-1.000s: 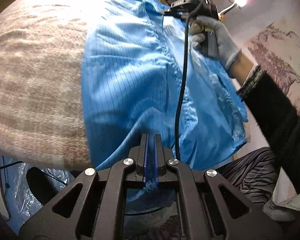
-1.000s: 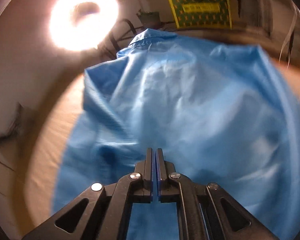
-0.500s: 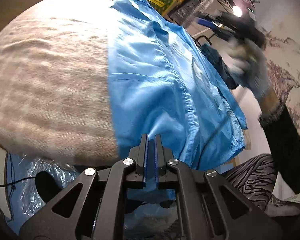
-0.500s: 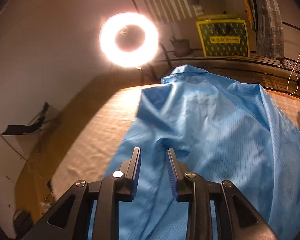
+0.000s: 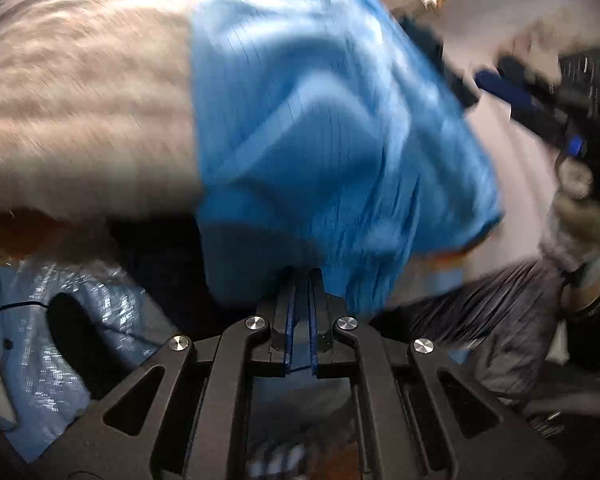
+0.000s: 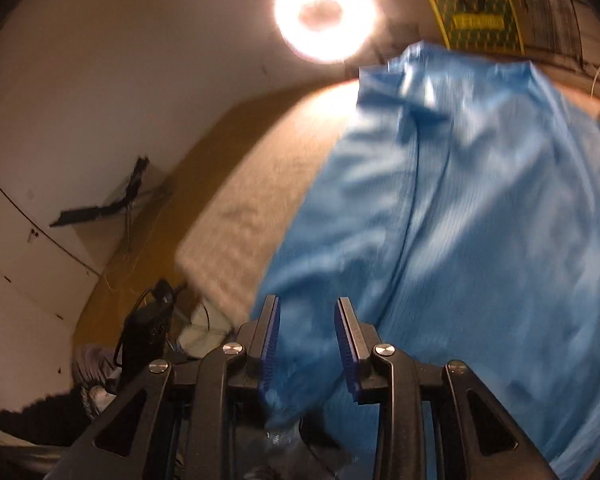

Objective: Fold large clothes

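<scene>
Lying spread over a beige woven tabletop (image 5: 80, 92), the blue garment (image 5: 320, 128) is blurred, its near hem hanging off the front edge, where the left gripper (image 5: 302, 280) has its jaws closed on a pinch of the cloth. In the right wrist view the right gripper (image 6: 306, 320) has its jaws apart with nothing pressed between them, blue cloth showing beyond the gap, while the garment (image 6: 480, 220) runs back toward a ring light (image 6: 324, 22). Off the right edge in the left wrist view, a gloved hand (image 5: 580, 208) carries that other gripper, with striped fabric (image 5: 500, 320) below.
</scene>
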`<state>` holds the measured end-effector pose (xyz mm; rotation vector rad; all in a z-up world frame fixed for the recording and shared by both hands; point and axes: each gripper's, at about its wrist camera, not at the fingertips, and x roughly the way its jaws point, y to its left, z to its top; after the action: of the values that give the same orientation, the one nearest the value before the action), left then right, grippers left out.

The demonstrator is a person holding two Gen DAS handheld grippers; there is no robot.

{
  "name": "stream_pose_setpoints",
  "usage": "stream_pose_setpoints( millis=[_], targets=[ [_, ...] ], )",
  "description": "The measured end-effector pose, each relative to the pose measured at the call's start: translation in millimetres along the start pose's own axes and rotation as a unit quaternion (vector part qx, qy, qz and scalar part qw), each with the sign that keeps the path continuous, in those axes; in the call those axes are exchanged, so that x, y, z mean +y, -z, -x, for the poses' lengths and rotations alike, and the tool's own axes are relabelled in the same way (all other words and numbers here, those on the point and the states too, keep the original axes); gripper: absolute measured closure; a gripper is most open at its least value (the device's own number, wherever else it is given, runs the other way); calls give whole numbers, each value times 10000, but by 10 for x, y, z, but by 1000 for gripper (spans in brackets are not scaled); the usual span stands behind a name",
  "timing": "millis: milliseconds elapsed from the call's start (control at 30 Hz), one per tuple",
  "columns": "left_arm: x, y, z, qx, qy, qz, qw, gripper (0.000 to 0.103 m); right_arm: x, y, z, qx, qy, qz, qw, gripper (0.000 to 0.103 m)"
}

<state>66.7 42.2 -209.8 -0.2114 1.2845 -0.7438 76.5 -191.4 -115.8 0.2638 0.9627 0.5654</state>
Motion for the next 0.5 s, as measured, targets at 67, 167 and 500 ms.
stream_pose_setpoints(
  millis=[67, 167, 500],
  targets=[
    [-48, 36, 35, -28, -28, -90, 10000, 101, 19, 189, -152, 196, 154, -44, 9997, 73],
    [5, 3, 272, -388, 79, 119, 9991, 101, 36, 450, -258, 318, 332, -203, 9987, 61],
    [561, -238, 395, -788, 625, 1405, 9850, 61, -80, 947, -589, 872, -245, -1209, 9885, 55]
  ],
)
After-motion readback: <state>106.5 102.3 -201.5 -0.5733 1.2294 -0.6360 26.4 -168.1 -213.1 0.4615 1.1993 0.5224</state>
